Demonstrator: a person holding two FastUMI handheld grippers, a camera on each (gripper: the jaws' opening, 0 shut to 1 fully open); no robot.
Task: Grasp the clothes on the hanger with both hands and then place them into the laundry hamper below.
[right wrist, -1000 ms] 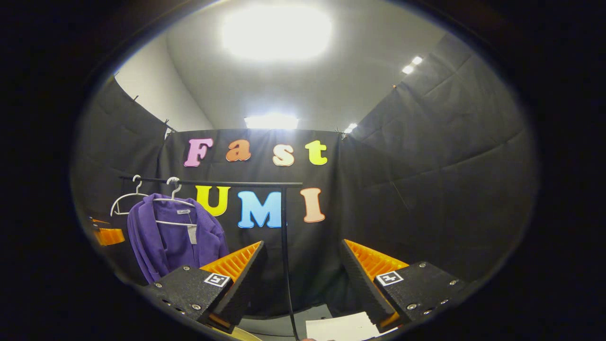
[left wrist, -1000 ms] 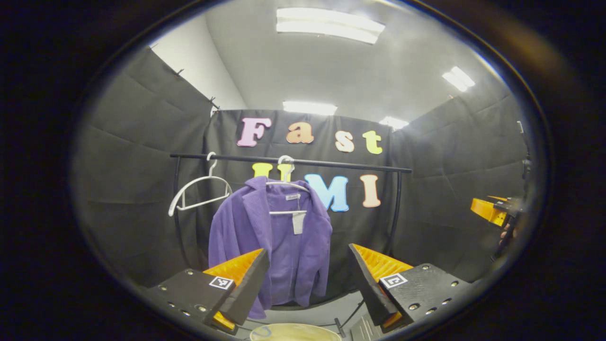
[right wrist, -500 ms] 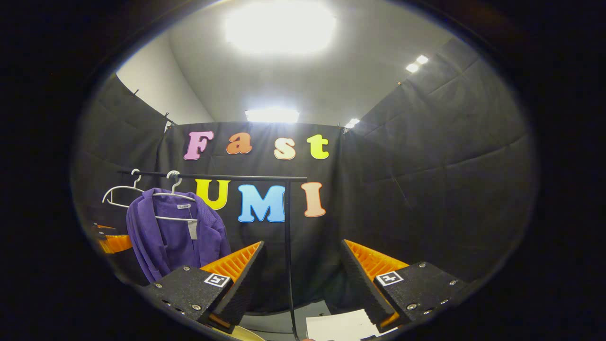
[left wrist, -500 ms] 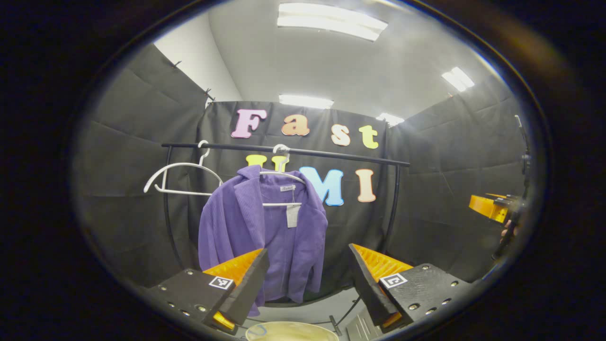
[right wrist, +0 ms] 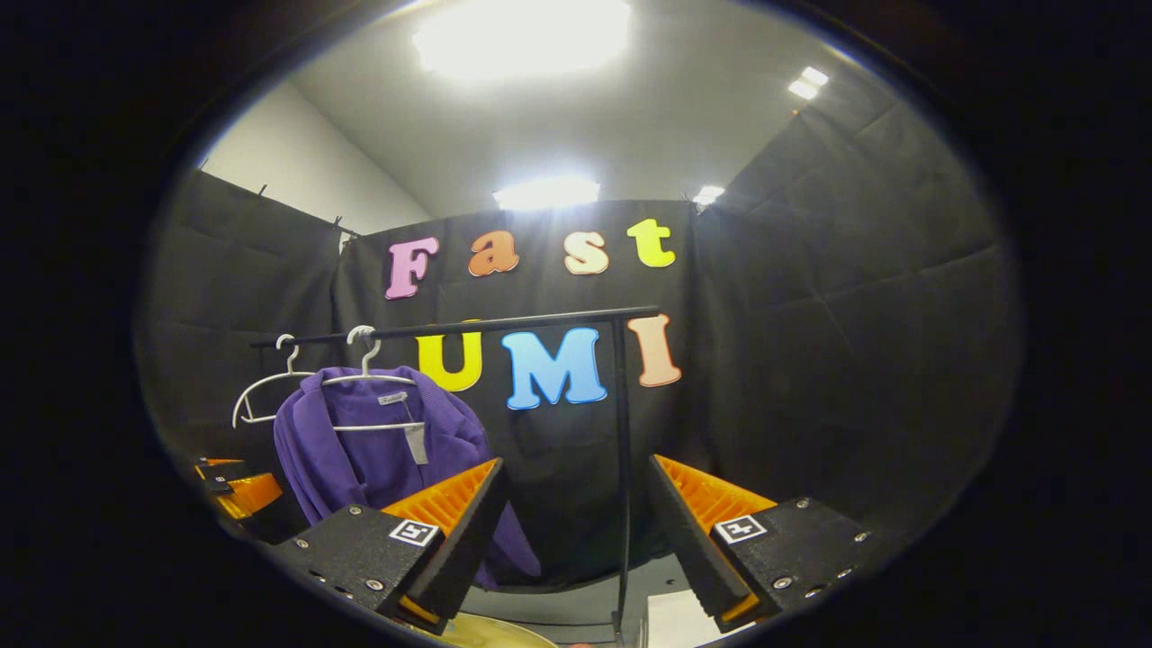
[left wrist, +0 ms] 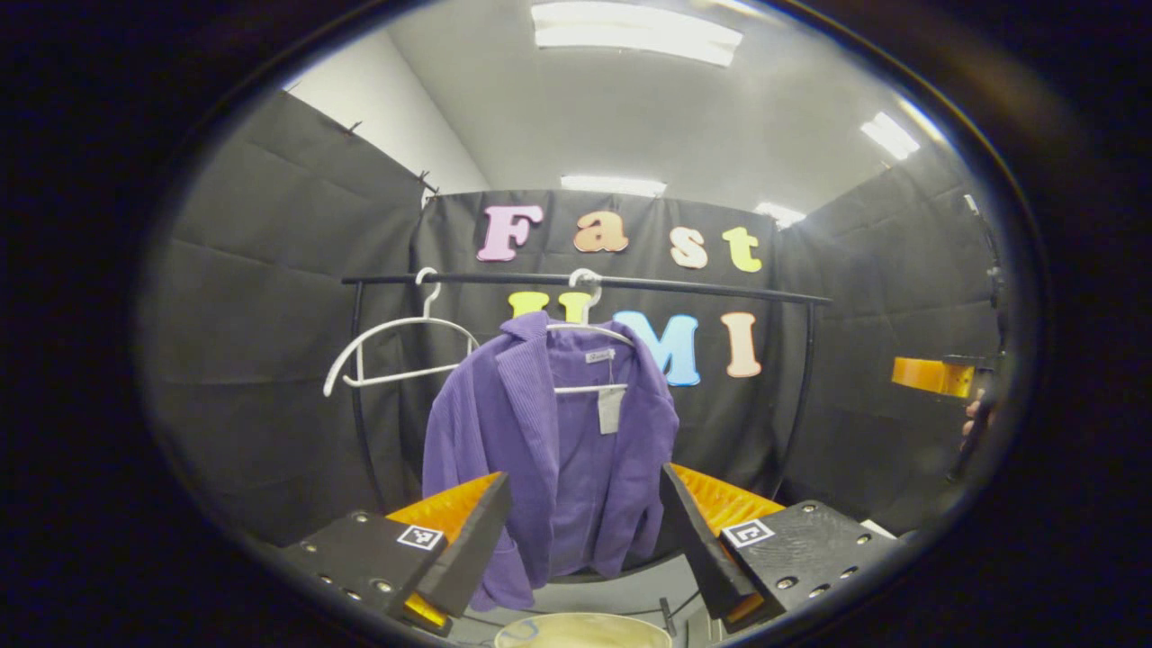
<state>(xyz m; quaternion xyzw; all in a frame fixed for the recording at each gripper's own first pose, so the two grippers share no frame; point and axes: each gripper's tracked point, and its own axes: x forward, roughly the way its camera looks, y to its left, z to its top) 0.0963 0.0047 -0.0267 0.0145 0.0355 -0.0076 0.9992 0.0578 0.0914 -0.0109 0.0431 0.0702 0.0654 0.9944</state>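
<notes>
Now, left gripper (left wrist: pixel 583 522): held released, fingers spread, short of the clothes.
Right gripper (right wrist: pixel 573 522): likewise released.
Purple jacket (left wrist: pixel 549 450): hung on a white hanger (left wrist: pixel 585 346), far rail.
Hamper (left wrist: pixel 583 630): seen below.

We see black cloth walls (left wrist: pixel 270 270), a white ceiling (left wrist: pixel 648 117) with bright light panels (left wrist: pixel 634 22), and grey floor (left wrist: pixel 612 596).

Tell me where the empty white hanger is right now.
In the left gripper view, the empty white hanger hangs on the black rail, near its left end, beside the hanger holding the purple jacket.
</notes>
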